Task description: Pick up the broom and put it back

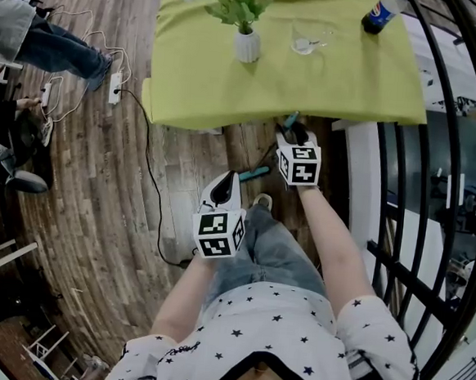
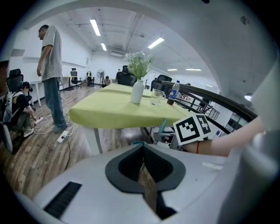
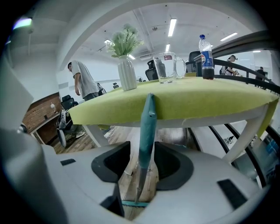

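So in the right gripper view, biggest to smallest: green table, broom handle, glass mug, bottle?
1. green table
2. broom handle, enlarged by nearness to the camera
3. glass mug and bottle look alike, so unranked

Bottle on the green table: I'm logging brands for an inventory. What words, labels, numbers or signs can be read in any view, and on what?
No word, brand or number can be read in any view.
Bottle: blue label, its print too small and blurred to read; the head view shows only a round red, white and blue emblem, no letters.
Square markers: black-and-white patterns, no letters or digits.
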The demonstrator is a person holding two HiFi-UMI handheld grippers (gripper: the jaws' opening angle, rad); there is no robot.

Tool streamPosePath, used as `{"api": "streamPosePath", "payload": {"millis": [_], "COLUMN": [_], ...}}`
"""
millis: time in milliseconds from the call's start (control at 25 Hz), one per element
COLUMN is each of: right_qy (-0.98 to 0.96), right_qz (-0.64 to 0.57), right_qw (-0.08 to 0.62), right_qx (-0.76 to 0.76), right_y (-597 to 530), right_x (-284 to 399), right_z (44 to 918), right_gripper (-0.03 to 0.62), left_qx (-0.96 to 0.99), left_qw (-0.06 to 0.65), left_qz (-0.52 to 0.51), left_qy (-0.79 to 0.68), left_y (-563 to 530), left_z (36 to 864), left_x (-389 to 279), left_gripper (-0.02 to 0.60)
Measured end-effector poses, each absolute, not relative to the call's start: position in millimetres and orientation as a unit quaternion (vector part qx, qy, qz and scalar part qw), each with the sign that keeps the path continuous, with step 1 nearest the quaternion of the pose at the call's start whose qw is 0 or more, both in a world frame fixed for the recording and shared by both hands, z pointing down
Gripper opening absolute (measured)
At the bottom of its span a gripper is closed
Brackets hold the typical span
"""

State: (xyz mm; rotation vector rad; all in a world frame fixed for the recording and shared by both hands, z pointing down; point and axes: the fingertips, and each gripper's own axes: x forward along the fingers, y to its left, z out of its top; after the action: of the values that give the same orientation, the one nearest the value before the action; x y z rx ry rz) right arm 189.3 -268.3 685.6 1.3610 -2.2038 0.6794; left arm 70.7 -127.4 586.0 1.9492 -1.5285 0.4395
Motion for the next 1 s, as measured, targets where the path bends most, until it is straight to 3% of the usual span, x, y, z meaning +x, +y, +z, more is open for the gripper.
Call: {"api": "streamPosePath", "payload": {"millis": [1000], "right_qy": [-0.808], "right_qz": [0.244], "right_qw": [0.202], "right_qx": [0.497], "right_y": [-257.5], "right_x": [201.5], "right_z": [644.0], "right_gripper": [0.172], "left_qx": [0.747], "left_qw": [0.294], "left_qz": [0.161], "left_qy": [-0.574], "left_y": [-135.1], "left_z": [561.7], "left_x": [77.7], "left_gripper": [0.011]}}
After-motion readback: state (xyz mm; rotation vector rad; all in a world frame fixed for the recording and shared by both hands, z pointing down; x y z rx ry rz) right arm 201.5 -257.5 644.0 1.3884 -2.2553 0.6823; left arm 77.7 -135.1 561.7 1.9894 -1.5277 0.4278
